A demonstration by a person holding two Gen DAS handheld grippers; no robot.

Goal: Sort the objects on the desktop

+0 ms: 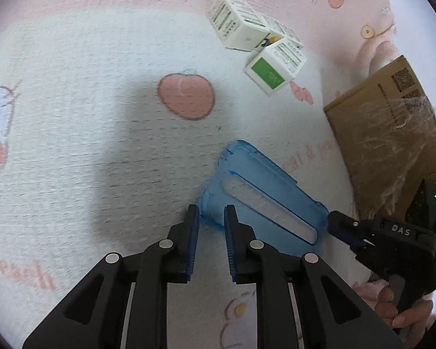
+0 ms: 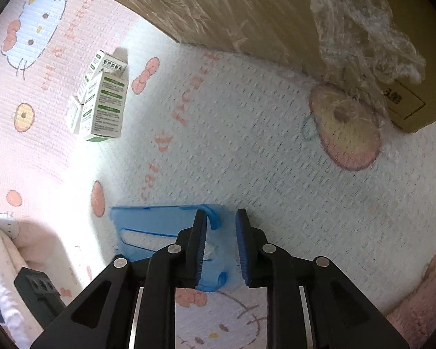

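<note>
Blue plastic tray [image 1: 264, 200] lies on the peach-print mat [image 1: 101, 116], its near corner between the slightly spread left tongs [image 1: 212, 221], long side slanting down-right. "DAS" marks the other tool. Right view: right tongs [image 2: 221, 232], narrowly apart, straddle the tray's edge, pinching nothing clearly

The right gripper [image 1: 366, 240] bore the raised letters "DAS". The pink-and-white printed cloth [image 1: 101, 145] carried the word "peach". QR codes marked the cardboard box [image 1: 392, 133]; print on the small green-and-white cartons [image 2: 104, 107] stayed illegible.
</note>
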